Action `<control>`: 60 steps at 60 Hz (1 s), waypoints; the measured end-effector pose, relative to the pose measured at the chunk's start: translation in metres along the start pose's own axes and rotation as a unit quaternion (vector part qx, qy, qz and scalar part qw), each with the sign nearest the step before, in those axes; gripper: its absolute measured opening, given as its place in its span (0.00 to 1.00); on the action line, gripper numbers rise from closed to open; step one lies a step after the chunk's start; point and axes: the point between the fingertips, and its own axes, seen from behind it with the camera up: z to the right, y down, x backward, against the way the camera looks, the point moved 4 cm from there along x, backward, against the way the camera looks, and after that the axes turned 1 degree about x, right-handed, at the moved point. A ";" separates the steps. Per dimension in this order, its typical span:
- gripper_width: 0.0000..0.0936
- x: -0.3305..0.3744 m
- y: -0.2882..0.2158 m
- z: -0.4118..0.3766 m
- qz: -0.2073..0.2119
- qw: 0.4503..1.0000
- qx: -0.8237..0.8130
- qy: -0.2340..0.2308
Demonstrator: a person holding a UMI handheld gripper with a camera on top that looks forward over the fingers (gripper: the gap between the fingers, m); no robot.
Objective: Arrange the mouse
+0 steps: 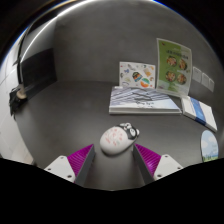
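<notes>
Holding your tool spread, you have the mouse between its fingers, unpinched; booklets beyond it on the table stay unreadable.

Straight off my gripper, the mouse sits in the gap between my fingers' tips, blocking any direct push forward. Just beside it, a small dark-and-white object crowds the right of that lane. Further on, a flat stack of booklets lies across the way, with two upright cards behind it and more papers trailing off right. To my left the grey bench runs bare and wide toward the wall, with only a dark fixture at its far edge.
</notes>
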 end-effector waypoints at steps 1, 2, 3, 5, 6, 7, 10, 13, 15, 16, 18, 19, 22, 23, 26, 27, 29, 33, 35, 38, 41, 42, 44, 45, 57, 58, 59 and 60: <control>0.89 -0.005 -0.004 0.000 0.001 1.000 -0.007 0.006; 0.89 -0.009 -0.007 0.001 -0.001 1.000 -0.010 0.012; 0.90 -0.013 -0.010 0.001 -0.004 1.000 -0.013 0.018; 0.90 -0.022 -0.017 0.000 -0.005 1.000 -0.017 0.025; 0.90 -0.026 -0.021 0.000 -0.005 0.999 -0.021 0.030; 0.90 -0.030 -0.024 0.000 -0.004 0.999 -0.025 0.035; 0.89 -0.041 -0.032 -0.002 -0.001 0.998 -0.035 0.051; 0.88 -0.050 -0.038 -0.004 0.006 0.997 -0.038 0.063; 0.74 -0.053 -0.040 -0.007 0.011 0.997 -0.043 0.068; 0.66 -0.055 -0.041 -0.007 0.014 0.996 -0.044 0.070; 0.59 -0.057 -0.041 -0.008 0.014 0.996 -0.046 0.076; 0.64 -0.057 -0.041 -0.008 0.013 0.996 -0.045 0.078; 0.52 -0.057 -0.041 -0.009 0.005 0.996 -0.044 0.083; 0.51 -0.056 -0.041 -0.009 0.004 0.996 -0.046 0.083; 0.46 -0.055 -0.043 -0.010 0.001 0.996 -0.049 0.079; 0.46 -0.054 -0.042 -0.010 -0.002 0.996 -0.048 0.074; 0.45 -0.050 -0.044 -0.012 -0.002 0.997 -0.047 0.063; 0.45 -0.028 -0.063 -0.008 0.030 0.997 -0.050 0.054; 0.45 -0.012 -0.079 0.003 0.053 0.996 -0.047 0.058; 0.45 0.019 -0.102 0.029 0.088 0.993 -0.044 0.071; 0.45 0.059 -0.124 0.068 0.117 0.988 -0.034 0.089; 0.45 0.072 -0.128 0.083 0.125 0.987 -0.028 0.098; 0.45 0.097 -0.134 0.117 0.141 0.983 -0.018 0.120; 0.45 0.108 -0.135 0.137 0.148 0.980 -0.015 0.133; 0.44 0.156 -0.055 0.342 0.099 0.971 -0.043 0.213; 0.44 0.151 -0.044 0.352 0.089 0.972 -0.045 0.210; 0.43 0.146 -0.033 0.360 0.080 0.974 -0.046 0.207; 0.43 0.140 -0.024 0.366 0.072 0.975 -0.046 0.203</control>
